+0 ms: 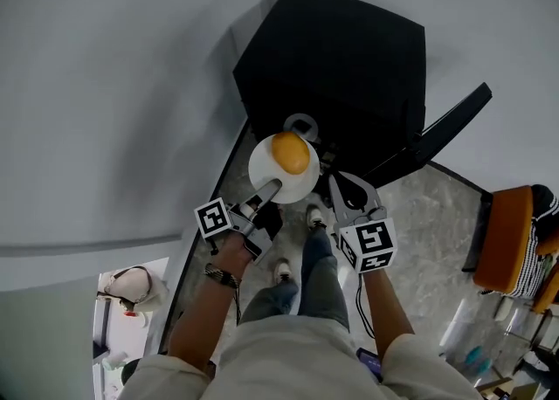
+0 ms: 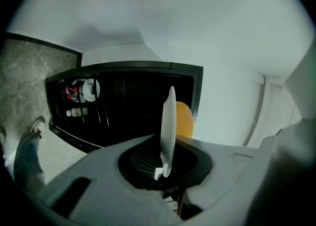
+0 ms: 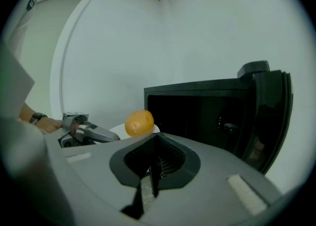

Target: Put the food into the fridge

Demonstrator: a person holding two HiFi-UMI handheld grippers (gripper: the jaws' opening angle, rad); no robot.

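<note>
**Left gripper**: a grey two-jaw tool with a black-and-white marker cube. It points level and forward at the end of the bare left forearm, which wears a dark band at the wrist. Its jaws are clamped on the near rim of a white round plate.

**Right gripper**: the same build, with its own cube, carried by the bare right forearm. It sits just beside the left gripper and tilts slightly downward. Its jaws are pressed together with nothing between them.

The two forearms reach forward roughly in parallel.

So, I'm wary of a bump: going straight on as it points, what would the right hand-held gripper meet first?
Probably the dark inside of the open fridge: the right hand-held gripper aims just right of the orange on the plate, though depth is unclear.
</note>
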